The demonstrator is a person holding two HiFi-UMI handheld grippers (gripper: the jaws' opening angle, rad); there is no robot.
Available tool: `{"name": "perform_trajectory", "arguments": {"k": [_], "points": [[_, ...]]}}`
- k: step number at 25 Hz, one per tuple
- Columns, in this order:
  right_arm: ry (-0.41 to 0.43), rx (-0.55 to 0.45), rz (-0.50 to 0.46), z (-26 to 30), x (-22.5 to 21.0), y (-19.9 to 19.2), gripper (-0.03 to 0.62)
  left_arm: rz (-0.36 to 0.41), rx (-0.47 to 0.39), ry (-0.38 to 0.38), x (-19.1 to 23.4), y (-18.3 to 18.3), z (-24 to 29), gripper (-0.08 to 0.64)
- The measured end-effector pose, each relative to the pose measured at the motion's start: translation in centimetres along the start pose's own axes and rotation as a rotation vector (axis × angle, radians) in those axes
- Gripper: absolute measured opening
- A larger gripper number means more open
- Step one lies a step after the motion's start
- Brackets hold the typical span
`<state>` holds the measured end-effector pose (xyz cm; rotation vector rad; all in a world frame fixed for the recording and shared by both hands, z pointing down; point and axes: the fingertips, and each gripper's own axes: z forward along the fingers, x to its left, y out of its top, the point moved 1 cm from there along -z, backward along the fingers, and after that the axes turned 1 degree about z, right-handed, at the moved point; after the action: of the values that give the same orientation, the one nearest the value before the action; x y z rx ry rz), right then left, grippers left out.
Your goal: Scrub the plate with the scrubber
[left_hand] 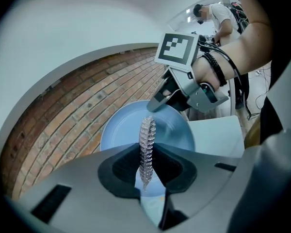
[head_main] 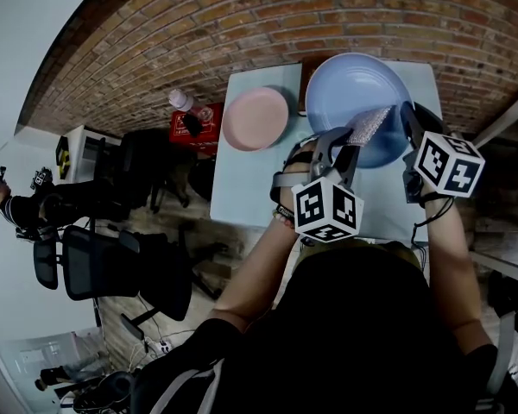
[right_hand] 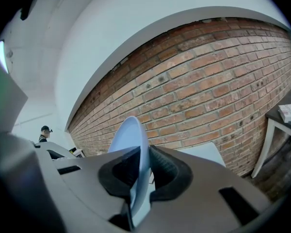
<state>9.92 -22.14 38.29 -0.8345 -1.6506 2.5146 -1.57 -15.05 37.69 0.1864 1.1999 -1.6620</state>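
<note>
Two firm grips: the left gripper (left_hand: 146, 173) clamps the silvery scrubber (left_hand: 146, 142) edge-on, its tip reaching onto the blue plate (left_hand: 119, 130) just ahead. The right gripper (right_hand: 139, 171) pinches that plate's rim, holding it tilted over the table (head_main: 250, 192).

Office-like lab: brick wall (head_main: 242, 24), swivel chairs (head_main: 104, 266), floor cables (head_main: 155, 349)

Two plates on one surface (head_main: 250, 188): one blue plate (head_main: 354, 84), and one pink plate (head_main: 255, 117) at its nine o'clock. One scrubber (head_main: 371, 124). Two hand-held grippers: the left hand-held gripper (head_main: 348, 147) and the right hand-held gripper (head_main: 408, 116). One bottle (head_main: 180, 100) and one red box (head_main: 205, 117) at the pink plate's nine o'clock.
</note>
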Motion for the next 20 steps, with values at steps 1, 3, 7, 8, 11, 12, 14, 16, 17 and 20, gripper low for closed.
{"name": "perform_trajectory", "arguments": {"k": [1,3,7,8,11,12,14,16,17,20], "points": [[0.001,-0.001,0.000,-0.1,0.0,0.0,0.049,0.000,0.000,0.009,0.3,0.1,0.0,0.078],[0.006,-0.001,0.001,-0.2,0.2,0.0,0.049,0.002,0.001,0.028,1.1,0.2,0.1,0.078],[0.017,0.002,0.003,-0.2,0.5,-0.3,0.049,-0.007,0.011,0.064,2.6,0.0,0.5,0.078],[0.018,0.004,0.004,-0.2,0.5,-0.4,0.049,-0.011,0.016,0.071,2.8,-0.1,0.5,0.078],[0.021,0.011,0.003,-0.1,0.7,-0.6,0.049,-0.009,0.032,0.079,3.0,-0.4,0.6,0.078],[0.021,0.011,0.003,0.0,0.7,-0.6,0.049,-0.003,0.032,0.078,3.0,-0.4,0.7,0.078],[0.019,0.009,0.006,0.2,0.5,-0.4,0.049,0.008,0.030,0.077,3.1,-0.2,0.9,0.078],[0.018,0.008,0.009,0.2,0.4,-0.4,0.049,0.005,0.029,0.078,3.2,-0.2,1.0,0.078],[0.017,0.007,0.010,0.2,0.3,-0.4,0.049,0.001,0.028,0.079,3.3,-0.1,1.0,0.078],[0.010,0.003,0.018,0.0,0.0,-0.5,0.049,-0.005,0.022,0.086,3.4,0.1,0.9,0.078]]}}
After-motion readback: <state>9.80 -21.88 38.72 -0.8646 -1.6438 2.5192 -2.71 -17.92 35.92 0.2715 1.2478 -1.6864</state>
